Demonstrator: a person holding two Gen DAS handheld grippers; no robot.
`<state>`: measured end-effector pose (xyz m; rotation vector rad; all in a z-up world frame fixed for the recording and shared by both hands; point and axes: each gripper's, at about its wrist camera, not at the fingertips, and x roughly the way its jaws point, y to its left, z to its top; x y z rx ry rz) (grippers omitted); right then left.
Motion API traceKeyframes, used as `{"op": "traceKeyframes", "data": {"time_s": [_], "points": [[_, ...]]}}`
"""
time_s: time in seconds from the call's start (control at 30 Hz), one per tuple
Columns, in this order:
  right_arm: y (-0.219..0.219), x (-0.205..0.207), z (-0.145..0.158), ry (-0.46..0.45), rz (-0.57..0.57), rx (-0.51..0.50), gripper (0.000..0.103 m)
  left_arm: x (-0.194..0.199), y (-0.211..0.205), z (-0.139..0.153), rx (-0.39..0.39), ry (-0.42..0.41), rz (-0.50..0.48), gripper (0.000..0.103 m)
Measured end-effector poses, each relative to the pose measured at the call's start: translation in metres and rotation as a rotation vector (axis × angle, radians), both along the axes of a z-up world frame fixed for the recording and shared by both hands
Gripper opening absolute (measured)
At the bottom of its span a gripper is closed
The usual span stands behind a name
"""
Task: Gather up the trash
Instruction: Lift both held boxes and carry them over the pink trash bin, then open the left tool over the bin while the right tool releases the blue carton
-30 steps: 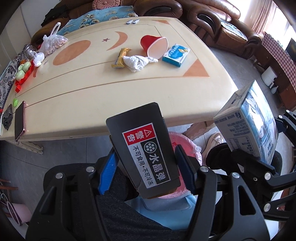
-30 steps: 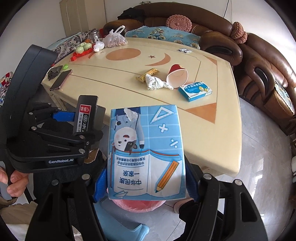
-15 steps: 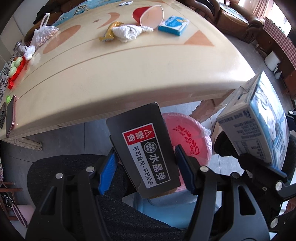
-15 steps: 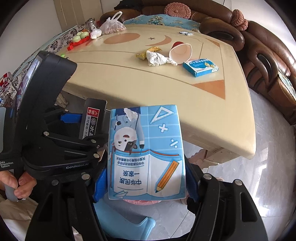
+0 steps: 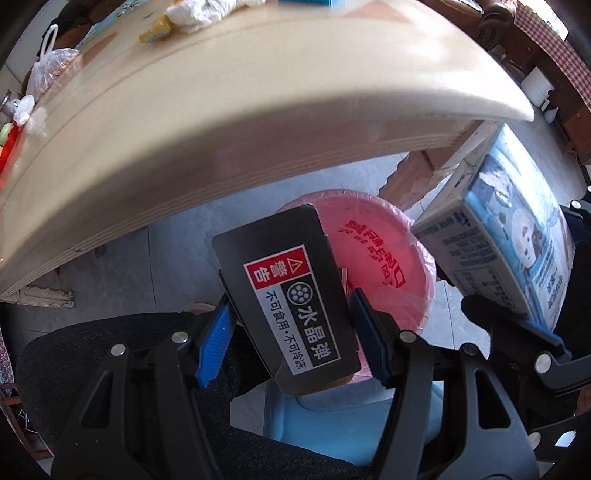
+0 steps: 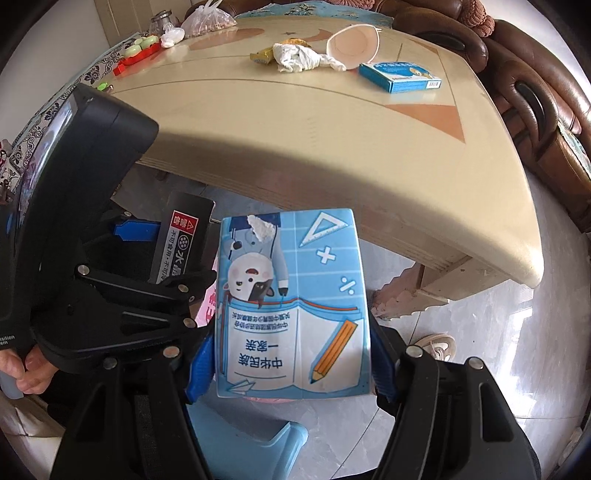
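My left gripper (image 5: 291,339) is shut on a black box (image 5: 284,306) with a red warning label, held just above the near rim of a pink-lined trash bin (image 5: 384,258) on the floor. My right gripper (image 6: 291,358) is shut on a blue milk carton (image 6: 291,306) with a pencil drawing, beside the left one; the carton also shows in the left wrist view (image 5: 506,236). On the cream table (image 6: 332,140) lie a crumpled tissue (image 6: 299,59), a yellow wrapper (image 6: 262,56), a tipped red paper cup (image 6: 352,42) and a small blue box (image 6: 400,75).
The table edge (image 5: 258,147) overhangs close above the bin. A light blue plastic stool (image 6: 243,446) sits below the grippers. A plastic bag (image 6: 208,20), a jar and red-green items stand at the table's far left. Brown sofas (image 6: 535,110) line the right.
Both grippers have dropped below the table edge and moved towards the pink bin, each still holding its item. The bin now fills more of the left wrist view.
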<state>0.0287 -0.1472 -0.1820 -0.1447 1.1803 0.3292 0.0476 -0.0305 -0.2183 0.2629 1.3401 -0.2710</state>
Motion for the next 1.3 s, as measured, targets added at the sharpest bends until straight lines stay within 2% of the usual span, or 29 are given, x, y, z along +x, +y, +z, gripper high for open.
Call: {"op": "traceKeyframes", "data": {"time_s": [0.4, 0.67, 1.03, 1.3], "points": [[-0.006, 0.026, -0.067, 0.132, -0.031, 0.017, 0.066, 0.012, 0.001, -0.056, 0.017, 0.135, -0.016, 0.061], [-0.004, 0.036, -0.104, 0.176, -0.024, -0.03, 0.066, 0.017, 0.002, -0.088, 0.033, 0.206, -0.019, 0.061], [0.005, 0.036, -0.142, 0.269, -0.002, -0.07, 0.066, 0.029, -0.003, -0.128, 0.044, 0.309, -0.025, 0.061], [0.014, 0.038, -0.168, 0.342, 0.025, -0.057, 0.067, 0.037, -0.007, -0.148, 0.039, 0.378, -0.025, 0.061]]}}
